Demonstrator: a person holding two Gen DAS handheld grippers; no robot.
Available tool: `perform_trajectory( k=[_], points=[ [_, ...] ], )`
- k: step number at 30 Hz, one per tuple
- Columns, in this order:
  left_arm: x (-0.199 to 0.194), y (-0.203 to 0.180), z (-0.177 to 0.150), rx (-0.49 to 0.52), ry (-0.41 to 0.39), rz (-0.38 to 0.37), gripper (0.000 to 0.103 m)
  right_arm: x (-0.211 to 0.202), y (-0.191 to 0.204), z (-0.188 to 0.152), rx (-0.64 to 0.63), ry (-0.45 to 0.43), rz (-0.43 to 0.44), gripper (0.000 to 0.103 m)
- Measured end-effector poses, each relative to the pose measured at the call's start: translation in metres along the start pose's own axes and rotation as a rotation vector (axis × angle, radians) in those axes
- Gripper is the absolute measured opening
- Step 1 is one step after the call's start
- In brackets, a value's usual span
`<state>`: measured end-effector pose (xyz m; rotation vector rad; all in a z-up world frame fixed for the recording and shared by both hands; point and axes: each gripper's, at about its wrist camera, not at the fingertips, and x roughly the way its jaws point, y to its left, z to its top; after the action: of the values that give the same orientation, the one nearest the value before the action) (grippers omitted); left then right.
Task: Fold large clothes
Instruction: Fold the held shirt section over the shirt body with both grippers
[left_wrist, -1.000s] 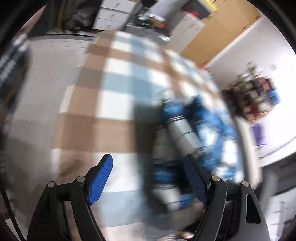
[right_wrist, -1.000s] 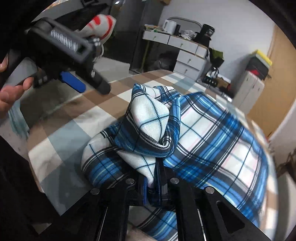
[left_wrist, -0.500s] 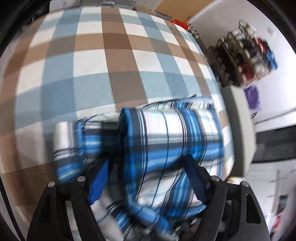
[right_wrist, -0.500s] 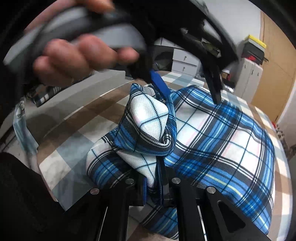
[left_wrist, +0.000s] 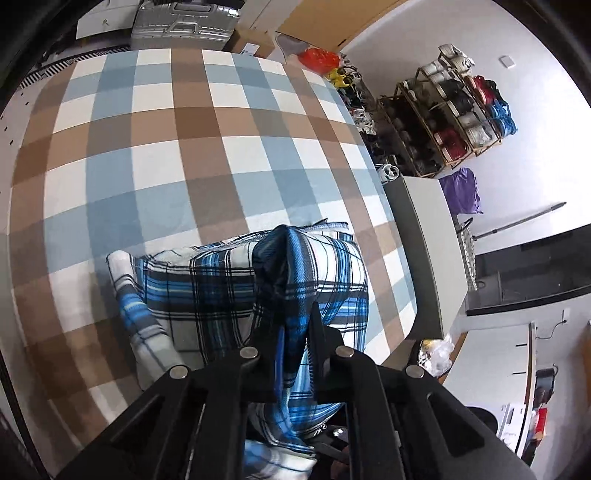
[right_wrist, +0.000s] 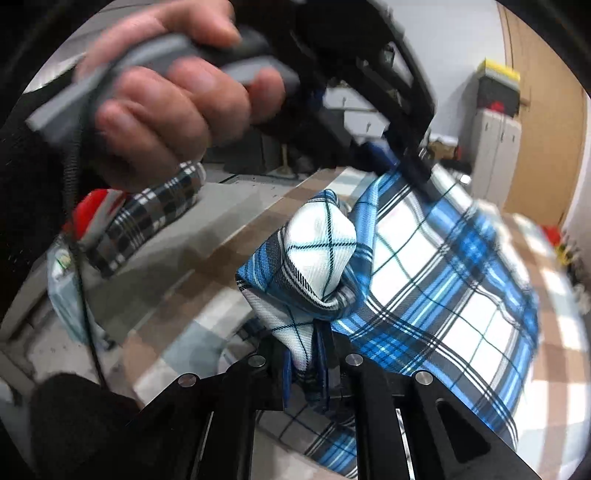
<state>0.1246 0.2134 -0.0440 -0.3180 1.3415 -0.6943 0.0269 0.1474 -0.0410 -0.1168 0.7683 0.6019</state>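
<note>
Grippers first: your left gripper was clamped narrow on a bunched ridge of the plaid garment, cloth pinched between the jaws and rising ahead of them. Your right gripper was also nearly closed, pinching a white-and-blue corner of the same garment, folded into a peak just above its jaws.

Your left hand sat high in the right wrist view, its gripper biting the far edge of the cloth, beyond and above the right gripper's corner. So both grips were on one end of the garment, close together, left one farther out.

Rest of the garment trailed away from both grippers across the checked bed cover, partly lifted near you, lying flat further off. From the left wrist view its long axis ran roughly crosswise to the gripper.

My read: next move hinged on that. Free cloth lay ahead of both grips, so you'd need to spread the two pinch points apart before carrying the edge over.
</note>
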Motion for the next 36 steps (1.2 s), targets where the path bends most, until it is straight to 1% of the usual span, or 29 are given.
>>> perform_trajectory(
  k=[1,3,4,5,8,10,12,13,14,15,16,17,18,19,20,21,22,23,24,25,26,28,30,31,32,33,34,35,36],
  points=[
    [0.001,0.006,-0.001,0.003,0.000,0.000,0.005,0.003,0.006,0.002,-0.007,0.004,0.000,0.013],
    [0.002,0.018,-0.005,-0.007,0.001,0.013,0.005,0.014,0.020,0.001,-0.039,0.035,-0.003,0.020],
    [-0.001,0.028,-0.009,-0.024,0.000,0.014,0.005,0.021,0.026,0.000,-0.053,0.060,0.009,0.030],
    [0.002,0.040,-0.014,-0.047,0.007,0.017,0.005,0.034,0.034,-0.004,-0.060,0.107,0.062,0.038],
    [0.004,0.063,-0.029,-0.085,0.011,0.086,0.005,0.072,0.048,-0.020,0.002,0.270,0.182,0.038],
    [0.006,0.074,-0.037,-0.098,0.007,0.122,0.005,0.084,0.052,-0.028,0.036,0.322,0.200,0.038],
    [0.008,0.082,-0.044,-0.117,0.005,0.151,0.005,0.078,0.051,-0.029,0.052,0.332,0.237,0.038],
    [0.006,0.084,-0.047,-0.126,-0.004,0.141,0.005,0.074,0.049,-0.030,0.075,0.348,0.282,0.042],
    [0.002,0.083,-0.051,-0.127,-0.013,0.133,0.005,0.066,0.040,-0.030,0.124,0.370,0.352,0.048],
    [0.000,0.083,-0.054,-0.130,-0.025,0.115,0.005,0.058,0.033,-0.032,0.158,0.365,0.394,0.051],
    [-0.002,0.083,-0.057,-0.134,-0.031,0.098,0.005,0.046,0.022,-0.032,0.189,0.346,0.437,0.058],
    [-0.002,0.082,-0.060,-0.139,-0.033,0.075,0.005,0.030,0.009,-0.033,0.212,0.315,0.463,0.068],
    [-0.001,0.081,-0.063,-0.140,-0.031,0.057,0.006,0.012,-0.004,-0.036,0.230,0.269,0.471,0.072],
    [0.004,0.079,-0.067,-0.139,-0.020,0.043,0.013,-0.005,-0.015,-0.039,0.239,0.222,0.473,0.076],
    [0.005,0.077,-0.068,-0.141,-0.011,0.036,0.035,-0.021,-0.026,-0.043,0.244,0.175,0.466,0.078],
    [0.009,0.075,-0.071,-0.145,-0.009,0.021,0.049,-0.041,-0.040,-0.049,0.249,0.110,0.440,0.079],
    [0.011,0.074,-0.073,-0.151,-0.011,0.007,0.072,-0.058,-0.052,-0.054,0.246,0.050,0.395,0.087],
    [0.015,0.073,-0.074,-0.160,-0.014,0.003,0.074,-0.077,-0.065,-0.062,0.237,-0.023,0.328,0.097],
    [0.020,0.072,-0.074,-0.166,-0.006,0.007,0.074,-0.085,-0.073,-0.066,0.229,-0.062,0.278,0.100],
    [0.024,0.073,-0.074,-0.177,0.008,0.005,0.074,-0.090,-0.081,-0.069,0.215,-0.093,0.206,0.101],
    [0.027,0.073,-0.073,-0.182,0.020,0.001,0.074,-0.091,-0.088,-0.073,0.192,-0.097,0.131,0.101],
    [0.037,0.073,-0.073,-0.182,0.062,0.017,0.074,-0.073,-0.094,-0.075,0.172,-0.032,0.050,0.101],
    [0.040,0.074,-0.076,-0.184,0.065,0.021,0.072,-0.047,-0.099,-0.081,0.191,0.067,-0.002,0.100],
    [0.040,0.071,-0.076,-0.178,0.058,0.008,0.060,-0.035,-0.101,-0.084,0.202,0.122,0.002,0.096],
    [0.040,0.068,-0.077,-0.166,0.060,-0.001,0.034,-0.024,-0.102,-0.085,0.214,0.170,0.019,0.090],
    [0.041,0.064,-0.078,-0.146,0.065,0.000,0.023,-0.017,-0.103,-0.088,0.225,0.194,0.007,0.090],
    [0.042,0.059,-0.079,-0.126,0.069,0.004,0.015,-0.012,-0.105,-0.088,0.232,0.200,-0.013,0.087],
    [0.042,0.055,-0.079,-0.115,0.066,0.004,0.012,-0.006,-0.107,-0.088,0.245,0.214,-0.023,0.071],
    [0.042,0.052,-0.079,-0.115,0.061,0.002,0.009,0.000,-0.113,-0.089,0.280,0.233,-0.007,0.063]
  ],
)
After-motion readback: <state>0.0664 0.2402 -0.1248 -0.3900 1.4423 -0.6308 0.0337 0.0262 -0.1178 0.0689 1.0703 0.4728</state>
